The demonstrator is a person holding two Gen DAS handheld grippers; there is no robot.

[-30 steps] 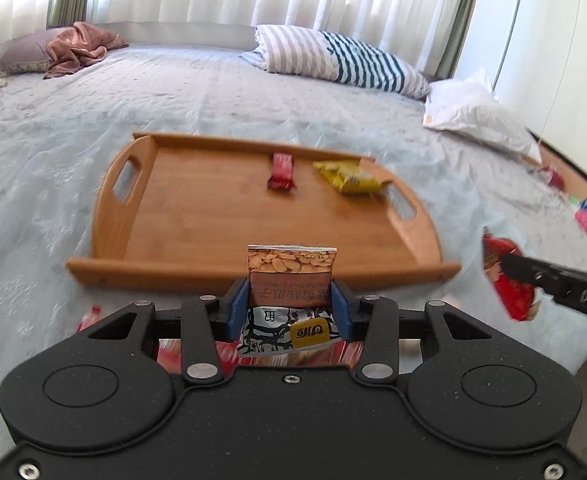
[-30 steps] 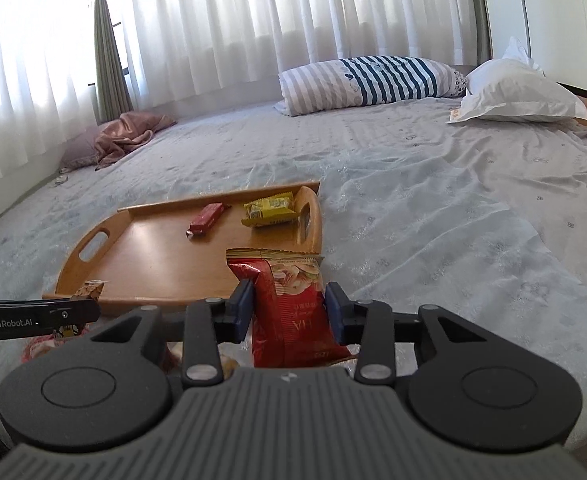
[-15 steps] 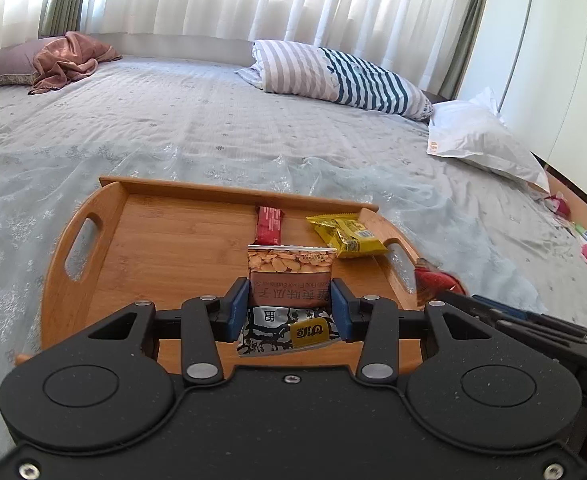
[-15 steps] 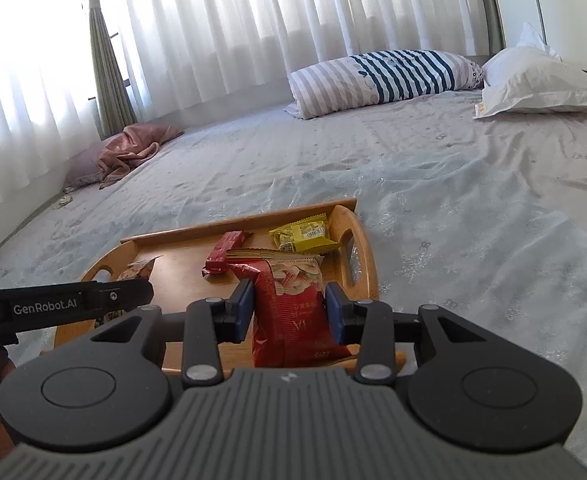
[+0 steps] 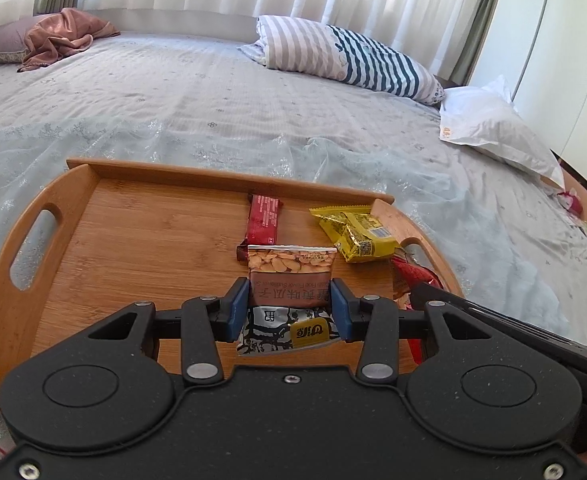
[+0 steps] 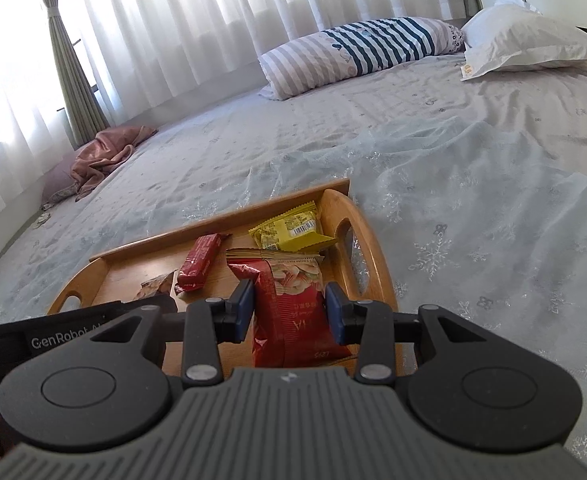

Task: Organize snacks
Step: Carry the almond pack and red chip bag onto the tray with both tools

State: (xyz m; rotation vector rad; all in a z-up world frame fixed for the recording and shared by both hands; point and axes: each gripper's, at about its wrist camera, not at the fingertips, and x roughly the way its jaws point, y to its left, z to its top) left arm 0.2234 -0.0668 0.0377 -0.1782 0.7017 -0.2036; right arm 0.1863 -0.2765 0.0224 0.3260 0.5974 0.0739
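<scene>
Left gripper (image 5: 290,307) clamps sunflower-seed packet (image 5: 291,276), right gripper (image 6: 289,312) clamps red snack bag (image 6: 293,312); both over tray (image 5: 133,240), right end.

Left gripper (image 5: 290,308): matte black speckled housing, two round raised discs, silver pivot screws, blue pads on the fingers (image 5: 237,308). Right gripper (image 6: 288,312): ribbed grey top plate with a small white mark, black linkage arms, silver screws, blue-padded fingers (image 6: 335,312). White "GenRobot.AI" lettering is noted on the left gripper's black side, seen from the right wrist view.
</scene>
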